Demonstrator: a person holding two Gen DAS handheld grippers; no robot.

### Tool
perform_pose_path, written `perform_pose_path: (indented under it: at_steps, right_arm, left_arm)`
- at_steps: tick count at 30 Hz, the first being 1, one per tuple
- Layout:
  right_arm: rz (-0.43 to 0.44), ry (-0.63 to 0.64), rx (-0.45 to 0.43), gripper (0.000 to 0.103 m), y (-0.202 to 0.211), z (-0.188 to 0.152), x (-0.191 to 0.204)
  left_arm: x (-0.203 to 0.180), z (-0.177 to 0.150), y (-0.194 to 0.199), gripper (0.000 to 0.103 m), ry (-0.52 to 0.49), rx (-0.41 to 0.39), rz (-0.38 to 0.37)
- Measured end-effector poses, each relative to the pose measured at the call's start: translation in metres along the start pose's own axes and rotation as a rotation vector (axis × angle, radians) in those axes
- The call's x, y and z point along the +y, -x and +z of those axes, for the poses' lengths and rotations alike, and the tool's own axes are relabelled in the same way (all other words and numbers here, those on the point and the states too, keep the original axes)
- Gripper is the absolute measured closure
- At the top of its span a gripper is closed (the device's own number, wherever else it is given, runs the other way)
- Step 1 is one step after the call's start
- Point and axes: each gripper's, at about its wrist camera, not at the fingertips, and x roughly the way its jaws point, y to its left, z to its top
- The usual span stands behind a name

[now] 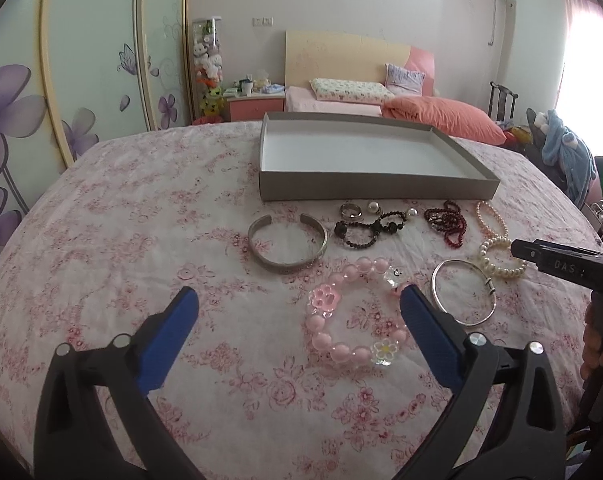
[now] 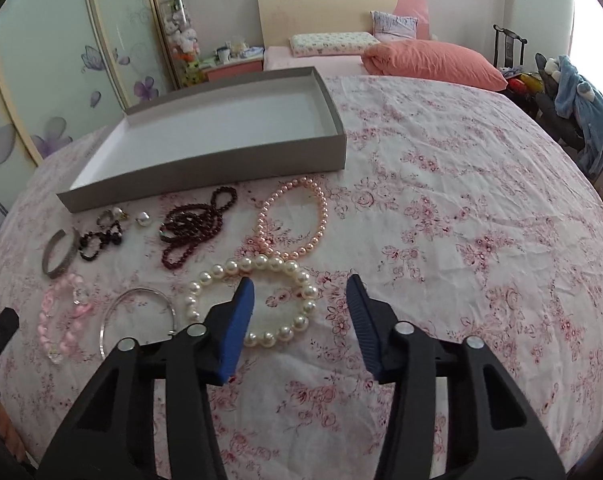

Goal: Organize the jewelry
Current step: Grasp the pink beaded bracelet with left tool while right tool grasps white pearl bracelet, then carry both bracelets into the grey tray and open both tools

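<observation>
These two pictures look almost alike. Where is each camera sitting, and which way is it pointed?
Left wrist: rides on the left gripper, looking forward and down between its blue fingers, jaws wide open, at the pink bead bracelet; the right gripper's black body juts in at the right edge.
Right wrist: rides on the right gripper, aimed down at the white pearl bracelet, jaws apart, nothing gripped.
Shared: the empty grey box, the floral cloth, the thin silver bangle and the bed behind.
</observation>
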Motion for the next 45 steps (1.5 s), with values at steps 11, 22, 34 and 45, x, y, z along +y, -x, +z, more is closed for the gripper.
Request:
perform_pose_path:
  at_steps: [11,22,34,45]
  right_arm:
    - [-0.029,0.017,0.015,0.091,0.003,-0.008,-0.001]
    - [-0.037,0.016,-0.005,0.091,-0.001,-0.006,-0.008]
    - [0.007,-0.004,-0.016,0.092,0.002,-0.007,-0.014]
    - [0.124,-0.01,-0.144,0.092,0.036,0.001,-0.008]
  left_arm:
    - [-0.001,0.003,-0.025,0.031,-0.004,0.109,-0.023]
    - [-0.011,0.008,-0.05,0.052,-0.069,0.175,-0.021]
    - [-0.008,0.012,-0.049,0.079,-0.054,0.157,-0.05]
    - [-0.002,0.023,-0.015,0.079,-0.024,0.05,-0.09]
